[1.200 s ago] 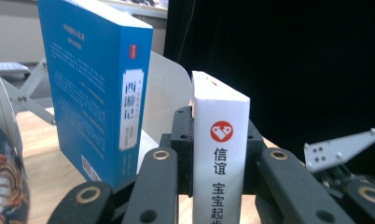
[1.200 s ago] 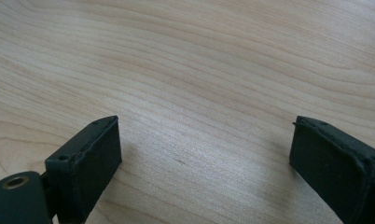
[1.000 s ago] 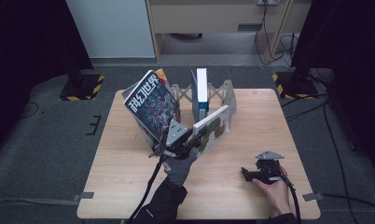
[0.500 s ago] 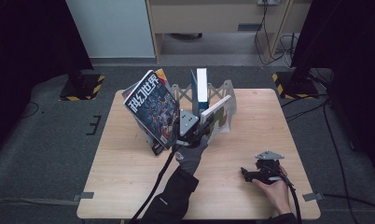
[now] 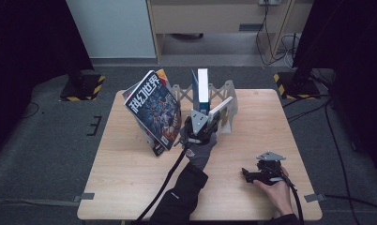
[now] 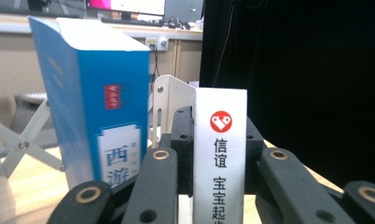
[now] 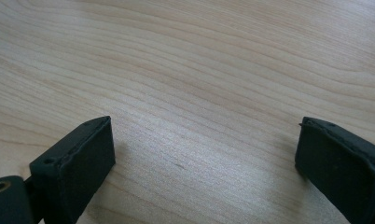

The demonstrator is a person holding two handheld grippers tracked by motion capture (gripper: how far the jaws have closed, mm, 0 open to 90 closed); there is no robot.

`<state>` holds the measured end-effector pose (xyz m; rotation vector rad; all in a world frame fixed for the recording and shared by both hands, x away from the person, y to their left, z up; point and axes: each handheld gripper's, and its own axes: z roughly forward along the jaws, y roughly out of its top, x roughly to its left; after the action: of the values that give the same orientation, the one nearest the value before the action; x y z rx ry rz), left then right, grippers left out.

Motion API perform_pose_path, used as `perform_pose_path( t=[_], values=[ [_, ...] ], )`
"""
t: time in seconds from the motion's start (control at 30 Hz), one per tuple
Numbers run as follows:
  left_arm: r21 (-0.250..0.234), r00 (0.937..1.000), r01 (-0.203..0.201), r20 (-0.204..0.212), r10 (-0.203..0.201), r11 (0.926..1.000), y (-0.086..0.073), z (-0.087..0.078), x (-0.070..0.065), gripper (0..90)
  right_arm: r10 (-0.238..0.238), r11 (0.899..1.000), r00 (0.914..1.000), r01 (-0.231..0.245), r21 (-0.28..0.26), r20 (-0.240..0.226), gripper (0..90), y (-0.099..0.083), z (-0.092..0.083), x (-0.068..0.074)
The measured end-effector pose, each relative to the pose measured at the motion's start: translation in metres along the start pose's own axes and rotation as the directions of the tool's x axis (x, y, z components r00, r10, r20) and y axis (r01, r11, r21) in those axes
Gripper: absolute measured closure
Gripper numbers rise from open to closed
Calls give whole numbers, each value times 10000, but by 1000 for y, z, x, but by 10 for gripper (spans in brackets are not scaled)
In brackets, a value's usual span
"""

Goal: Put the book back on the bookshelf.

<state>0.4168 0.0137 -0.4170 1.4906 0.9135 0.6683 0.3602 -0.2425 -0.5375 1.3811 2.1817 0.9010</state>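
Note:
My left gripper is shut on a thin white book and holds it at the white folding book rack, just right of a blue book that stands upright in it. In the left gripper view the white spine with its red logo sits clamped between the black jaws, and the blue book is close on the left with a white rack plate behind. My right gripper rests on the table near the front right, open, with bare wood between its pads.
A large dark-covered magazine leans against the rack's left end, with another book behind it. The wooden table stands on grey carpet. A cable trails from my left gripper along the sleeve toward the front edge.
My left gripper has carried the white book away from the person and rightward, up to the rack beside the blue book. The right gripper has stayed put.

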Motion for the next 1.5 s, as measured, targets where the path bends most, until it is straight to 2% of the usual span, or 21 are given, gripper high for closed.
perform_pose_path(
  t=[0.13,0.33,0.6,0.87,1.03,1.2,1.27,1.33,1.43,1.5],
  values=[
    [188,9999,146,-50,-146,9997,-6,8,-1,742,-20,10000,10000,20,-10,3,52,0,0,0],
    [221,9998,22,-190,-18,9998,-13,14,-1,742,-35,10000,10000,35,-10,-17,52,0,0,0],
    [286,9993,51,-372,-40,9996,-21,20,2,741,-16,10000,10000,16,-15,-11,52,0,0,0],
    [323,9991,-64,-425,78,9995,-31,22,1,739,-135,9999,9999,135,-42,-40,53,0,0,0],
    [359,9992,8,-391,6,9994,-40,11,-3,734,-87,10000,10000,87,-22,-42,53,0,0,0],
    [595,9993,176,-337,-157,9981,-53,-3,-8,725,-83,10000,10000,83,-15,-37,53,0,0,0],
    [729,9994,79,-333,-55,9973,-57,-7,-10,724,-72,10000,10000,72,-9,-28,53,0,0,1],
    [830,9994,248,-250,-228,9962,-62,-11,-10,722,-65,10000,10000,65,15,-54,53,0,0,1],
    [1037,9998,160,-87,-152,9945,-67,-17,-9,717,-104,9999,9999,104,10,-60,53,0,0,1],
    [1263,10000,-39,73,30,9920,-71,-20,-8,715,-87,10000,9999,87,7,-60,53,0,0,1]
  ],
)
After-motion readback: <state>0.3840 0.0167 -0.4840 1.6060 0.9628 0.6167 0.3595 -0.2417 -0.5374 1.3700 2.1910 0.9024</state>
